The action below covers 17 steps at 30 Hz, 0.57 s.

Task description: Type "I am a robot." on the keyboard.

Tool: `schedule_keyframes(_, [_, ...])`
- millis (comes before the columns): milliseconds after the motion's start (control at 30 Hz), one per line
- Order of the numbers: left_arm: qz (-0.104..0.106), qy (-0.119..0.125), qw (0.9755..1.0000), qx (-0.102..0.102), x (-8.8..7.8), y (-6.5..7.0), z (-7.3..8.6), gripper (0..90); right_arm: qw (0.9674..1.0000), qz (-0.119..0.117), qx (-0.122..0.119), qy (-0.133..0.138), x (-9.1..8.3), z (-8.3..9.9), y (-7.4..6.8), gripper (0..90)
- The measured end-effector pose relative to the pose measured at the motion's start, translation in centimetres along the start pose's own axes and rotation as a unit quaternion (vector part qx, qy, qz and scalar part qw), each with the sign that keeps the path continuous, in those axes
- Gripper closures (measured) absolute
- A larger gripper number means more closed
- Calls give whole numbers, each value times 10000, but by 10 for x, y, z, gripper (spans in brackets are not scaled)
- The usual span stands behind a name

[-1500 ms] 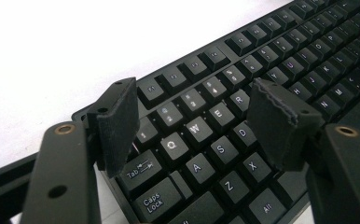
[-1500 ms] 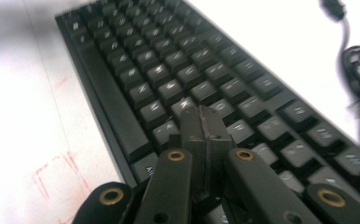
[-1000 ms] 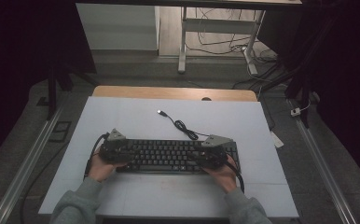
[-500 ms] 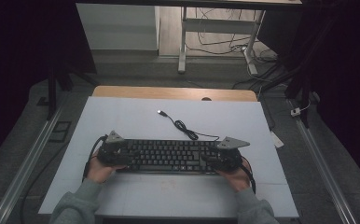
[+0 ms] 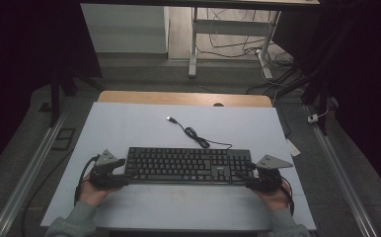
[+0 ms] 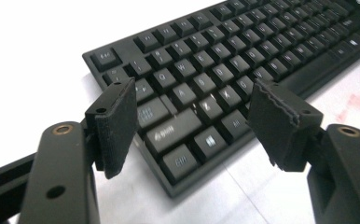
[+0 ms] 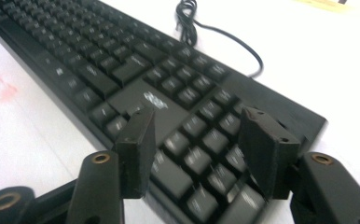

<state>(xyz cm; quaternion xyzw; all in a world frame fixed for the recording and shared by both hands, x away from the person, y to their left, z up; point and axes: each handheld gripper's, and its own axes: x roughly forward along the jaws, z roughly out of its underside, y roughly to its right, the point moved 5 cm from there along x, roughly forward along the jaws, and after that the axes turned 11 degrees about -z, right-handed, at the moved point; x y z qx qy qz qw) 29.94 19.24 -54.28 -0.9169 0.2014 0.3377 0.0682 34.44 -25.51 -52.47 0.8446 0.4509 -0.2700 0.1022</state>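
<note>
A black keyboard (image 5: 188, 165) lies flat on the white table top (image 5: 129, 123), its cable (image 5: 198, 138) curling back to a USB plug (image 5: 170, 119). My left gripper (image 5: 122, 174) is at the keyboard's left end with its jaws open. In the left gripper view the keyboard's near left corner (image 6: 178, 163) lies beyond the gap of that gripper (image 6: 194, 116), and the pads do not touch it. My right gripper (image 5: 251, 178) is at the keyboard's right end. Its jaws have just been opening and stand apart over the number pad (image 7: 201, 140) of the keyboard (image 7: 122, 70), free of it.
A wooden strip (image 5: 183, 98) borders the table's far edge. Metal rails (image 5: 25, 173) run along both sides on the floor. Desk legs and loose cables (image 5: 228, 39) lie beyond the table. A faint reddish stain (image 7: 1, 88) marks the surface in front of the keyboard.
Both hands have slid outward, the left to the left and the right to the right, off the keyboard's ends. The keyboard has stayed in place.
</note>
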Motion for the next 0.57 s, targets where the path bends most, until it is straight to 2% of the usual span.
schedule_keyframes(133, [52,65,10000,32,-5,1,3,315,10000,-60,27,35,-6,5,3,438])
schedule_keyframes(400, [137,78,9998,87,-4,3,2,301,9999,-23,-108,-71,-2,4,1,429])
schedule_keyframes(567, [146,101,9998,70,-4,1,1,293,9999,-44,-99,40,-3,3,2,428])
